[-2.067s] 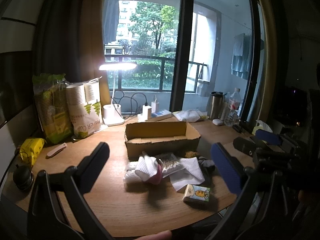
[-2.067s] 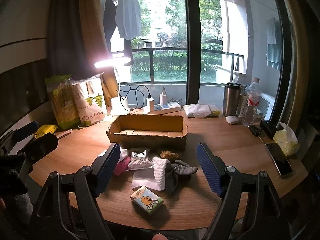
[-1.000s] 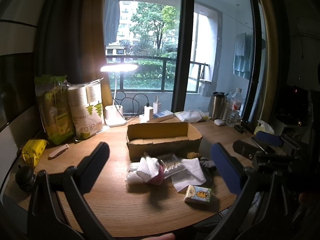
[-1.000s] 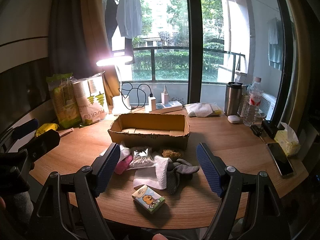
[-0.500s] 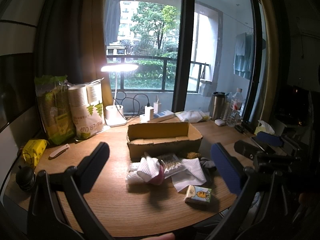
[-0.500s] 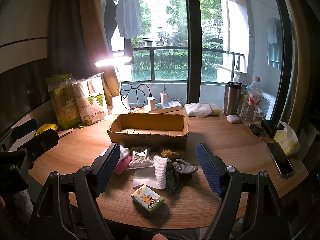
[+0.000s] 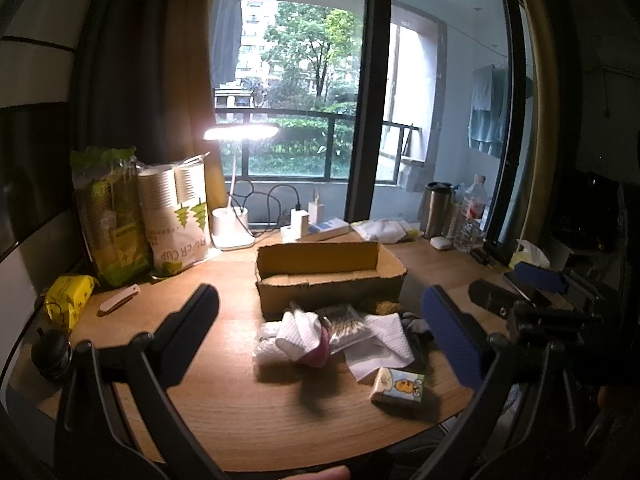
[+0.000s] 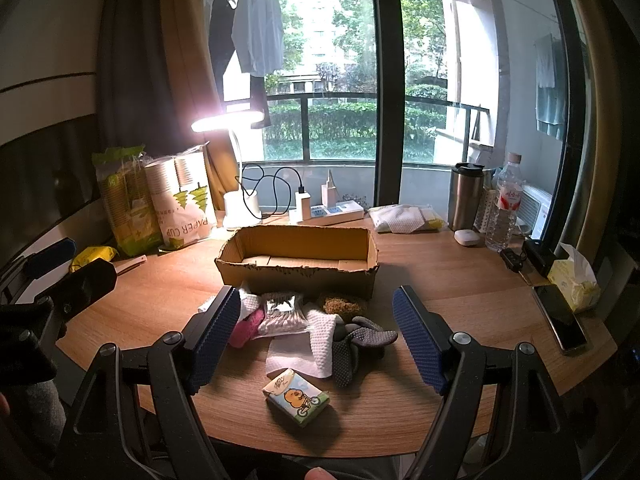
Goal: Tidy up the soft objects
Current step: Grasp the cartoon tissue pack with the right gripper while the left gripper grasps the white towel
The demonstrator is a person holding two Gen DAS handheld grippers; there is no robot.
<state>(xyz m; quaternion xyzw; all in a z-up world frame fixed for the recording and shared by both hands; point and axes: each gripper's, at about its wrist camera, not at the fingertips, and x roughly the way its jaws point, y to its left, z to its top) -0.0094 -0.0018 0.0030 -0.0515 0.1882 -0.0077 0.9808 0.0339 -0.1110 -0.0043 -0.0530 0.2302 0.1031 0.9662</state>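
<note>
Both grippers hang above the near edge of the round wooden table [image 8: 460, 280], empty, with their jaws spread wide: the left gripper [image 7: 320, 320] and the right gripper [image 8: 316, 328] each frame the same small heap of soft things. That heap lies just in front of an open cardboard box [image 8: 296, 268], whose inside looks bare.

The right wrist view shows the heap best: a pink cloth [image 8: 246, 328] at the left, a clear packet of cotton swabs [image 8: 282, 314] beside it, a white textured towel [image 8: 316, 344] in the middle, a grey dotted glove [image 8: 360, 340] at the right, and a brownish scrubby lump [image 8: 340, 304] touching the box front. A tissue pack [image 8: 296, 394] printed with a cartoon figure on a bicycle lies apart, nearer the table edge. In the left wrist view the glove is mostly hidden behind the towel, but a white cloth wrapped over the pink one stands out (barely visible from the other side).

Only the right view takes in the phone [image 8: 560, 320], the yellow tissue box [image 8: 572, 280] and shirts [image 8: 256, 24] hanging outside the window. Only the left view shows a dark round object [image 7: 52, 354] at the table's left edge.

A bag at the back left reads "PAPER CUP" [image 8: 188, 208]; the water bottle [image 8: 506, 208] has a red label too small to read.
</note>
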